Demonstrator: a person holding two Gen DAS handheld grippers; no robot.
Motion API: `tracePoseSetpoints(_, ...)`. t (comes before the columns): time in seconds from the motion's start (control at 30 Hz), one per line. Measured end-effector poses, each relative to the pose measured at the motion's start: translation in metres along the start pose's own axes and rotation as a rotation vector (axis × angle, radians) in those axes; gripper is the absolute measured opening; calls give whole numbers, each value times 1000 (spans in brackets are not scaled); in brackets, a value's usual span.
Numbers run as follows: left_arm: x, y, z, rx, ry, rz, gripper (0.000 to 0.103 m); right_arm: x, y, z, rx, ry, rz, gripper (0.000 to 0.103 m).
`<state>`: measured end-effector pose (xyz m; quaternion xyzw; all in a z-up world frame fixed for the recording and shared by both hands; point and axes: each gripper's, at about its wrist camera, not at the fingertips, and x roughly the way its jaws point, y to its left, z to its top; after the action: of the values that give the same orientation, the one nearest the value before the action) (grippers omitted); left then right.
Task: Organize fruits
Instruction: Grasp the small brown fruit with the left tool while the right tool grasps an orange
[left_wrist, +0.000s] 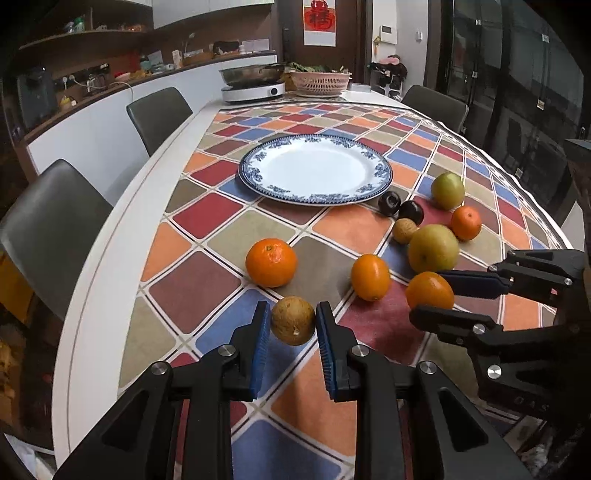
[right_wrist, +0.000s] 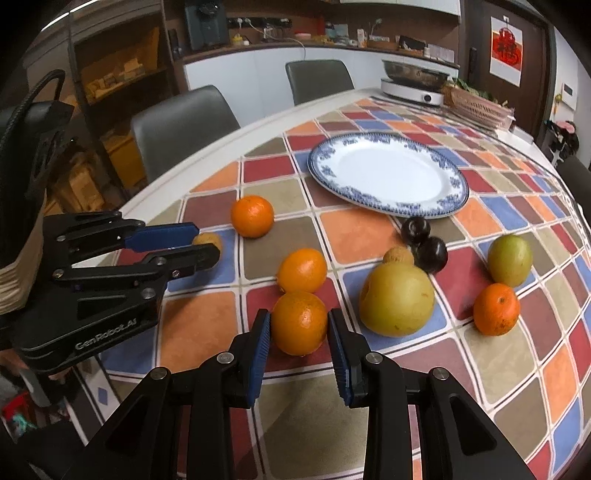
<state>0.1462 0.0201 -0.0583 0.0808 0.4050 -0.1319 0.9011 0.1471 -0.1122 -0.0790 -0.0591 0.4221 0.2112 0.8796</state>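
The left gripper (left_wrist: 291, 325) has its fingers narrowed around a brown fruit (left_wrist: 293, 320), the blue pads at or very near its sides; whether they actually press it cannot be told. The right gripper (right_wrist: 299, 328) likewise brackets an orange (right_wrist: 299, 328) with its pads against or just beside the skin, firm contact unclear. Both fruits sit on the table (left_wrist: 122, 236), near its front edge on the checked cloth (left_wrist: 207, 284). Farther in, toward the middle of the table, lies a blue-rimmed plate (left_wrist: 255, 157) with nothing on it. Between the plate and the grippers lie loose fruits: 3 more oranges, 2 yellow-green fruits (right_wrist: 397, 299), 2 dark plums (right_wrist: 430, 254) just off the plate's rim, and another small brown fruit (right_wrist: 398, 255) touching the bigger green one.
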Motion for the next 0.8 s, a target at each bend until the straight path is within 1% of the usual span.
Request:
tracePoseSetpoints(0.2, -16, -6, 10, -16, -26, 6, 26, -15, -5, 10, -19, -51, 9, 32)
tracePoseSetpoints(0.4, -23, -18, 33, -21, -70, -4, 26, -29, -25, 27, -17, -92, -5, 32)
tracePoseSetpoints(0.63, -18, -28, 67, -22, -104, -28, 26, -36, -57, 56, 5, -126, -43, 32)
tracePoseSetpoints(0.8, -5, -28, 93, -17, -106, -43, 26, -29, -77, 80, 14, -111, -38, 32)
